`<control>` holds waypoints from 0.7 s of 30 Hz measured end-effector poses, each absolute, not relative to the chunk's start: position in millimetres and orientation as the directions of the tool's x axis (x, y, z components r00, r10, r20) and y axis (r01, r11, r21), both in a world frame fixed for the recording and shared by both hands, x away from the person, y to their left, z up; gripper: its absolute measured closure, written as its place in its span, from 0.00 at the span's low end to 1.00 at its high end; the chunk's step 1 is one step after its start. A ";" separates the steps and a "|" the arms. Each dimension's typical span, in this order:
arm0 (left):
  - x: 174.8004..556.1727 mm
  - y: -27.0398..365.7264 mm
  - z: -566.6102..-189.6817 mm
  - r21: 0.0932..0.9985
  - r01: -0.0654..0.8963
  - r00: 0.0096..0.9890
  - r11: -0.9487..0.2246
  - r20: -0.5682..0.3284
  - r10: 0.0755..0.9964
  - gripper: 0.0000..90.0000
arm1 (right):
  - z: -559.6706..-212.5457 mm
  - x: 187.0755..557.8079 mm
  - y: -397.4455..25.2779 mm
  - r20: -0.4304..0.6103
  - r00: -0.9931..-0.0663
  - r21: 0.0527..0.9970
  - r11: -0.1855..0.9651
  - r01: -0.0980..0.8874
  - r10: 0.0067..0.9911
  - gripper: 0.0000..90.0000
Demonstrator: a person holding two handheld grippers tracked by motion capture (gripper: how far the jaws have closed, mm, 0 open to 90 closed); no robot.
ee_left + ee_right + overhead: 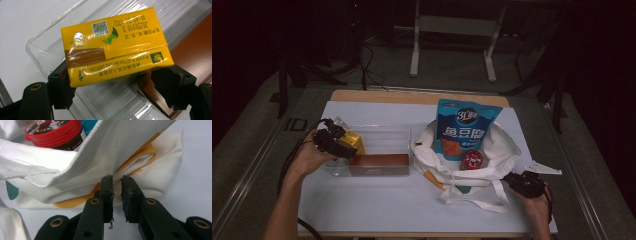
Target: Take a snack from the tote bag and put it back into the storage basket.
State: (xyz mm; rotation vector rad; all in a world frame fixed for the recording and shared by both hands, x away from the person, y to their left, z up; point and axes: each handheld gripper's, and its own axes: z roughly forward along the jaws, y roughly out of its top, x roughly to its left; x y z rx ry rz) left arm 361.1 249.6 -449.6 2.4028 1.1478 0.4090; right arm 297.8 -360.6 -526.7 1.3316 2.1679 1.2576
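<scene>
Left claw (110, 87) grips yellow carton (115, 47) inside clear bin (377, 136).

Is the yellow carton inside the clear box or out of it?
Partly out: the left gripper clamps the yellow carton above the clear box at its left end.

glossy yellow carton (115, 42), clear plastic tray (377, 137), white cloth bag (105, 152)
</scene>
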 end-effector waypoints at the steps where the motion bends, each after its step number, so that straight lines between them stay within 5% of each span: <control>1: 360.2 249.9 -449.9 0.514 0.654 0.610 -0.554 0.073 0.789 0.27 | -526.7 297.8 -360.6 0.178 -0.524 0.802 0.186 0.568 0.833 0.88; 17: 353.3 257.2 -449.1 0.537 0.627 0.634 -0.565 0.071 0.770 0.29 | -526.5 297.7 -360.8 0.179 -0.524 0.802 0.185 0.568 0.833 0.88; 21: 348.0 263.8 -444.6 0.556 0.620 0.628 -0.554 0.073 0.775 0.44 | -526.7 298.0 -360.7 0.179 -0.525 0.802 0.186 0.568 0.832 0.88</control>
